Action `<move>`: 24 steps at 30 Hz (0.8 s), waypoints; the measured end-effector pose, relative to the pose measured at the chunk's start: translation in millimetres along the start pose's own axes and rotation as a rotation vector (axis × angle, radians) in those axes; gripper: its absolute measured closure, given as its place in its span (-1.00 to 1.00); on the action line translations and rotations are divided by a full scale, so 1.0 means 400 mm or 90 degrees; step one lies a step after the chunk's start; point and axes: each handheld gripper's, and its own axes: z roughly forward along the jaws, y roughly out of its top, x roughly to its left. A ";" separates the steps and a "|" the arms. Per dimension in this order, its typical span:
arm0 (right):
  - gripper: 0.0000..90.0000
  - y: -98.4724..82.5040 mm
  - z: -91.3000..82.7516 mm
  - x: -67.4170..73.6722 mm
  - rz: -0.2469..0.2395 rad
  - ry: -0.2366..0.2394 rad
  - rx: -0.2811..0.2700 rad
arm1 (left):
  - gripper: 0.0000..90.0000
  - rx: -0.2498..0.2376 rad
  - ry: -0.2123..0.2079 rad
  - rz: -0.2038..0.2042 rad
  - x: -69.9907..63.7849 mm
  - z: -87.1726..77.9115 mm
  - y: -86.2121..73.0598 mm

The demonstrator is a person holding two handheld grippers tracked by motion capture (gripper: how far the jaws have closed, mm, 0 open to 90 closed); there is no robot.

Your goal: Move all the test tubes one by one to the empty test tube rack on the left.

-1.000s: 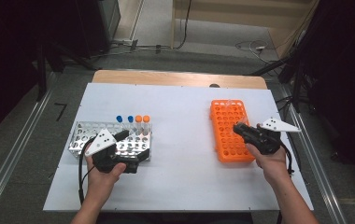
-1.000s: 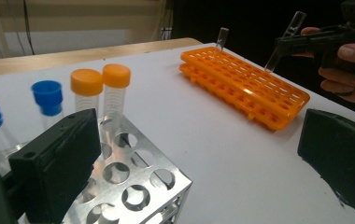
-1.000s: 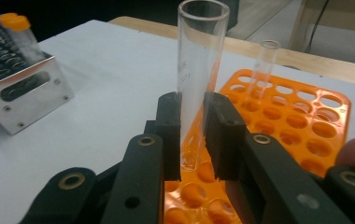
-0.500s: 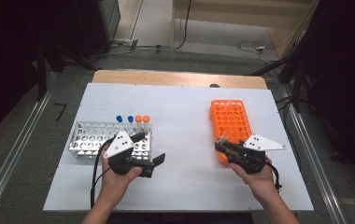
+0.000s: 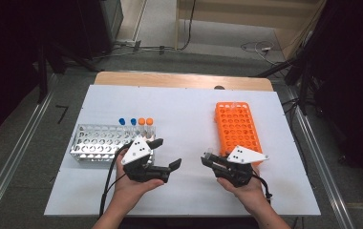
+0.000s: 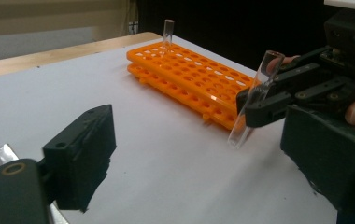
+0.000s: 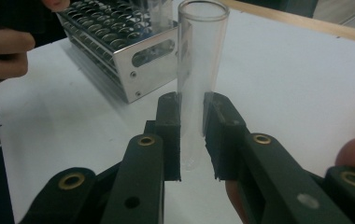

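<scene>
Now I have bare table between the racks; my right claw grips a clear tube upright, my left claw gapes released nearby.

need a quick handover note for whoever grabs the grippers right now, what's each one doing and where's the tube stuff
Right gripper: shut on a clear, uncapped glass tube, held off the table between the two racks.
Left gripper: open, holding nothing, facing the right gripper across the white table.
Orange rack: on the right side of the table, with one clear tube standing at its far end.
Metal rack: on the left, with two blue-capped and two orange-capped tubes at its far right corner.
Done: a tube is in the grip and clear of the racks.
Left: probably hand it over or seat it in a rack; which one isn't clear.
</scene>
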 end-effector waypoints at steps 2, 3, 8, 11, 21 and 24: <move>0.64 -0.002 0.009 0.011 -0.004 0.007 0.004 | -0.60 0.001 -0.008 0.005 -0.007 0.006 -0.001; 0.64 -0.001 0.013 0.016 -0.006 0.011 0.005 | -0.55 0.003 -0.010 0.006 -0.010 0.009 -0.001; 0.64 -0.001 0.030 0.039 -0.015 0.026 0.012 | -0.31 0.000 -0.047 0.002 -0.024 0.025 -0.005; 0.64 -0.001 0.038 0.049 -0.018 0.033 0.016 | -0.18 0.000 -0.067 0.008 -0.033 0.033 -0.008; 0.64 0.004 0.058 0.086 -0.028 0.067 0.023 | 0.32 0.011 -0.121 0.025 -0.059 0.056 -0.012; 0.64 0.006 0.060 0.093 -0.032 0.074 0.023 | 0.43 0.016 -0.124 0.031 -0.063 0.060 -0.013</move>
